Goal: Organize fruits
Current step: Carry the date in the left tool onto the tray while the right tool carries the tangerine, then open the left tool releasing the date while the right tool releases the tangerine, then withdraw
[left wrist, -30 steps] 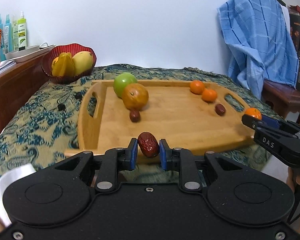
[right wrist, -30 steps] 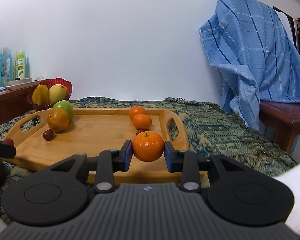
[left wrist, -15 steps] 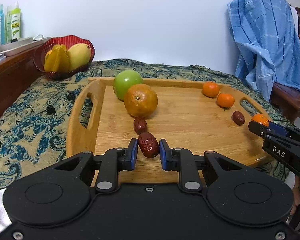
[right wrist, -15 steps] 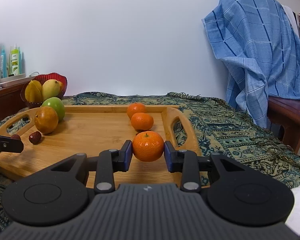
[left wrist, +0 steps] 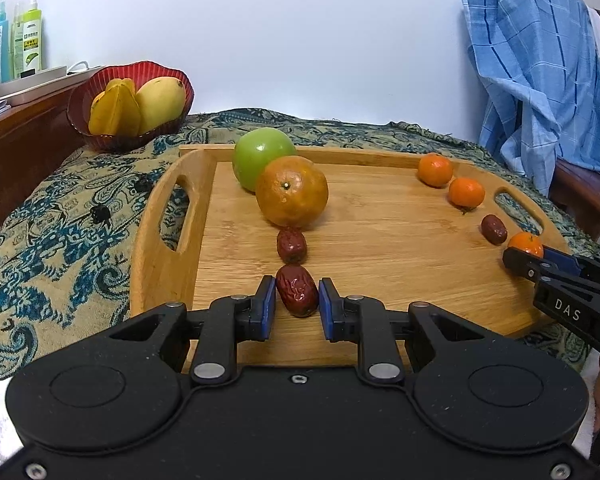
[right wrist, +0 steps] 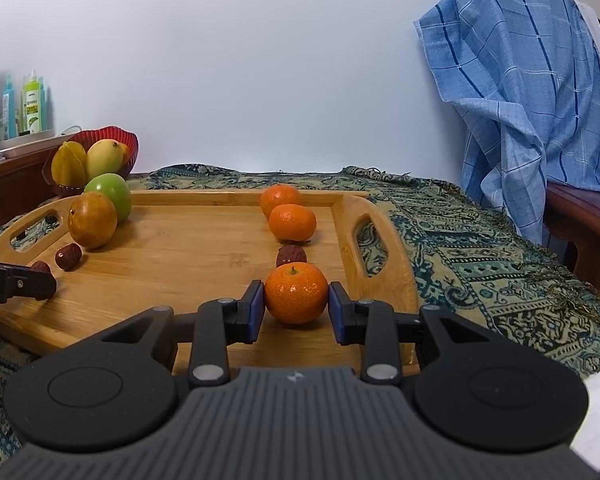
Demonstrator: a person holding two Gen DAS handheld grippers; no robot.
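Two grippers are working over the wooden tray (left wrist: pixel 162 240) at once. The left gripper (left wrist: pixel 297 307) is bracketing a red date (left wrist: pixel 297 290) at the lower centre of the left wrist frame, low over the tray's near edge; narrow slivers of tray show between pads and skin, so the jaws are judged slackened or barely touching, though true contact cannot be confirmed. The right gripper (right wrist: pixel 296 306) is flanking a small mandarin (right wrist: pixel 296 293) at the centre of the right wrist frame, with a slight gap on the right pad; the jaws appear to be easing off.

Risks, as judgement:
- The mandarin is sitting near the tray's front edge; being round, it could roll off if a withdrawing pad drags it.
- The date is lying almost against a second date (left wrist: pixel 291 245), which is touching the large orange (left wrist: pixel 291 191); a forward nudge could disturb that line.

Orientation: the date's long axis is running from lower right to upper left, roughly along the fingers, toward the orange. The mandarin's stem is pointing upward.
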